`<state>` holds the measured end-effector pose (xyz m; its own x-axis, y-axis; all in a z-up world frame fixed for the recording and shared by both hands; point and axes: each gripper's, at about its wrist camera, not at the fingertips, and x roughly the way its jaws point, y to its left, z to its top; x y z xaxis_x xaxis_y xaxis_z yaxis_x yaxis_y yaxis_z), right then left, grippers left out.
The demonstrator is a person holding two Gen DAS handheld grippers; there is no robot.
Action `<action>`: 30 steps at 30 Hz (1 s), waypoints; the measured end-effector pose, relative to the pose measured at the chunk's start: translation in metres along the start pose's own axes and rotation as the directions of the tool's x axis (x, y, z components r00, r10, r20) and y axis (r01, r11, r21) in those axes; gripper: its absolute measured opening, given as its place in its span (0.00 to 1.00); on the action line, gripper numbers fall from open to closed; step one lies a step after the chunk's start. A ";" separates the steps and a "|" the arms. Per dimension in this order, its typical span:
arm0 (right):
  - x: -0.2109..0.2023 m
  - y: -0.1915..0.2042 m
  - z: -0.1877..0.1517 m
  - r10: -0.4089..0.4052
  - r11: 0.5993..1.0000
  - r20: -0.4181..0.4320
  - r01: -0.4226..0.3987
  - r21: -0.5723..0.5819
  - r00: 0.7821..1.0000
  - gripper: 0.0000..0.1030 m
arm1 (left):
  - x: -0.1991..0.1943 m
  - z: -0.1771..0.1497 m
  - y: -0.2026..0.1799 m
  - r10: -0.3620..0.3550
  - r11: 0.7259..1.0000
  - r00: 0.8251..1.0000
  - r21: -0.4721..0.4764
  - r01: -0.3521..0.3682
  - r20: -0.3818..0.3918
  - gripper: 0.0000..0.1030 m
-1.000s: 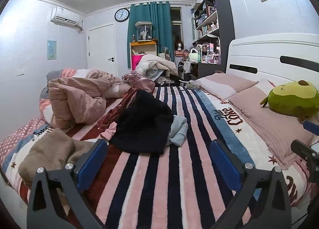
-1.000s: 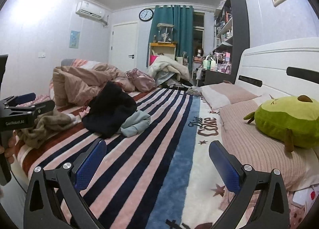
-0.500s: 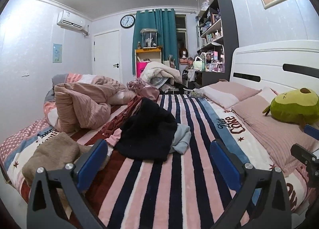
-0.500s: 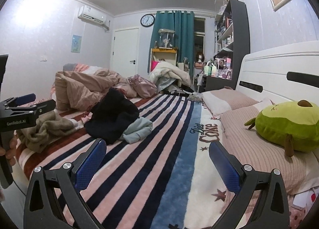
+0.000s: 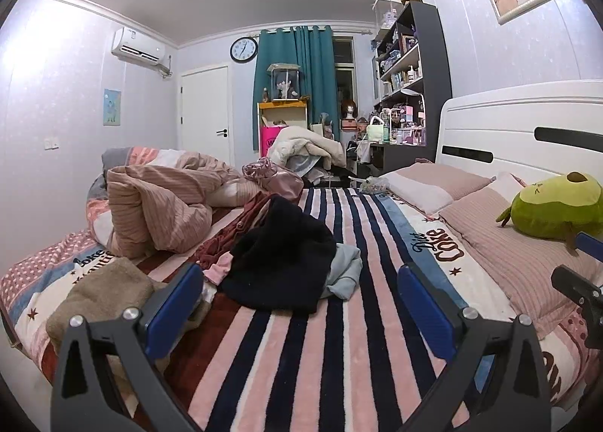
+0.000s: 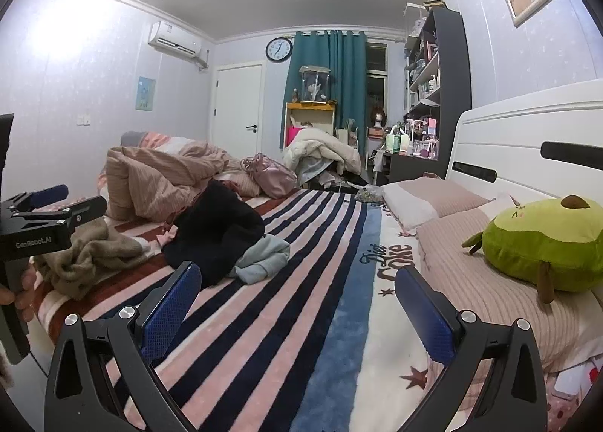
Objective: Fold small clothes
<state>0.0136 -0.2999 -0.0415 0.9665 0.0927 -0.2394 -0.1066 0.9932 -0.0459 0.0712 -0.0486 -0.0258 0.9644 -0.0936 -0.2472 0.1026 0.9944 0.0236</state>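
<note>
both grippers hang over the striped blanket [image 5: 339, 338], left gripper [image 5: 297, 304] and right gripper [image 6: 297, 304] spread wide with nothing between the blue pads; further up lies the pile: black garment [image 5: 279, 258], grey-blue piece [image 5: 345, 270] beside it, tan garment [image 5: 105, 289] nearer the edge

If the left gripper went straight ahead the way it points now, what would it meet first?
Probably the black garment: it lies on the striped blanket directly ahead of the open left gripper, between the finger lines. The grey-blue garment sits just right of it. Depth is hard to judge through the fisheye.
</note>
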 end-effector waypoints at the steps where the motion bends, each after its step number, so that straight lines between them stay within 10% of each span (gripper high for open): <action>1: 0.000 0.000 0.000 0.001 1.000 -0.001 -0.001 0.002 1.000 0.99 | 0.000 0.000 0.000 -0.001 1.000 1.000 0.001 0.001 0.001 0.99; 30: 0.003 0.001 -0.004 0.008 1.000 -0.017 -0.008 0.014 1.000 0.99 | 0.004 0.001 0.000 0.020 1.000 1.000 0.012 -0.020 0.005 0.99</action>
<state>0.0151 -0.2986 -0.0463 0.9615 0.0997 -0.2559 -0.1110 0.9934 -0.0300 0.0749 -0.0493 -0.0258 0.9675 -0.0736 -0.2419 0.0858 0.9955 0.0401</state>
